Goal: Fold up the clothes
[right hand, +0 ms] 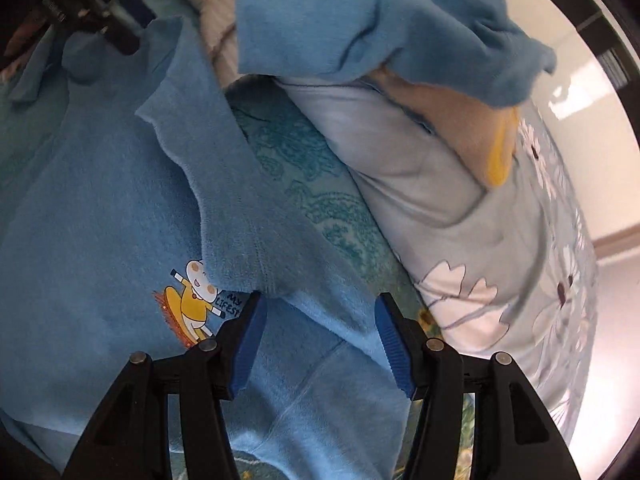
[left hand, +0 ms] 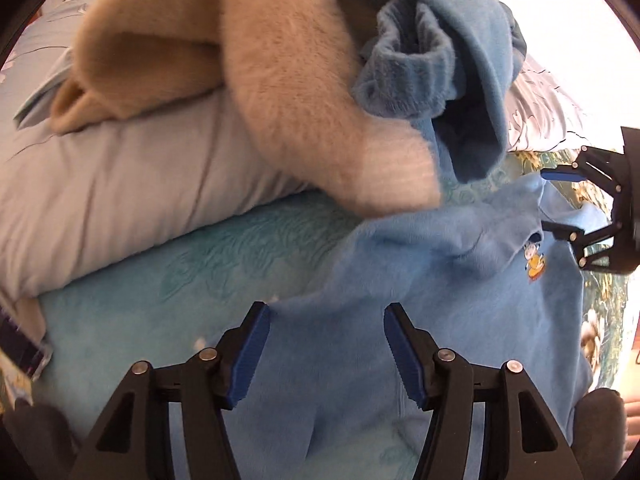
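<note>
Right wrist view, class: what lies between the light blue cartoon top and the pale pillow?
A strip of teal patterned bedspread separates the light blue top from the pillow; nothing else rests on it. The right wrist view shows this.

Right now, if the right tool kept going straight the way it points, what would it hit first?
Most likely the light blue fleece top, just beside its cartoon print; the right tool stands open above it, though depth is unclear.

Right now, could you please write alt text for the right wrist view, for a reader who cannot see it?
An open right claw hovers over a light blue fleece top with a cartoon print, spread on a teal bedsheet. Behind lie a pale pillow and a darker blue garment.
</note>
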Tool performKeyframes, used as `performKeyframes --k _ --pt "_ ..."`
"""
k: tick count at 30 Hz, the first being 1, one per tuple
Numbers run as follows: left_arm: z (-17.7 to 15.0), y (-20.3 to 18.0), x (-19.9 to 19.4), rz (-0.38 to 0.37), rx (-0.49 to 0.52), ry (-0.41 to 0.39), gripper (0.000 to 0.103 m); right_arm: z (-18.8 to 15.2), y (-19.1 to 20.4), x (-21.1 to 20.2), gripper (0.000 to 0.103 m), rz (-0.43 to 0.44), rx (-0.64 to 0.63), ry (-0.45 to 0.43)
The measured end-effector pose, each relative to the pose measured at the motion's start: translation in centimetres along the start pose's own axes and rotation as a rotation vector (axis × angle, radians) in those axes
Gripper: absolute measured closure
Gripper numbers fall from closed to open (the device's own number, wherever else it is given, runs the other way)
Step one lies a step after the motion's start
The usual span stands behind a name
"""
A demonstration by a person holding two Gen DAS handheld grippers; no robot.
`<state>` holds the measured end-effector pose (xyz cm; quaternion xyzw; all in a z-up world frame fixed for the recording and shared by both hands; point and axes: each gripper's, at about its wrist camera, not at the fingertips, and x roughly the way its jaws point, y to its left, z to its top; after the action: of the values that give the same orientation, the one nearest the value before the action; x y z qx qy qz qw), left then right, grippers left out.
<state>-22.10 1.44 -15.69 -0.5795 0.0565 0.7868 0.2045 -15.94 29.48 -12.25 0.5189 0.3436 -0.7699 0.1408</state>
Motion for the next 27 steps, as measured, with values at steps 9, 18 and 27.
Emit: performKeyframes --k 9,18,27 --pt "0.3 0.4 1.1 -0.059 0.013 -0.018 0.069 0.4 1.2 0.5 0.087 0.026 -0.068 -0.015" --pt "2.1 2.4 1.5 -0.074 -0.090 -0.064 0.087 1.8 -8.9 2.2 0.096 0.207 0.430 -0.066" --pt "3.1 4.9 1.5 -0.068 -0.274 -0.065 0.087 1.9 -11.7 4.5 0.101 0.226 0.619 0.008"
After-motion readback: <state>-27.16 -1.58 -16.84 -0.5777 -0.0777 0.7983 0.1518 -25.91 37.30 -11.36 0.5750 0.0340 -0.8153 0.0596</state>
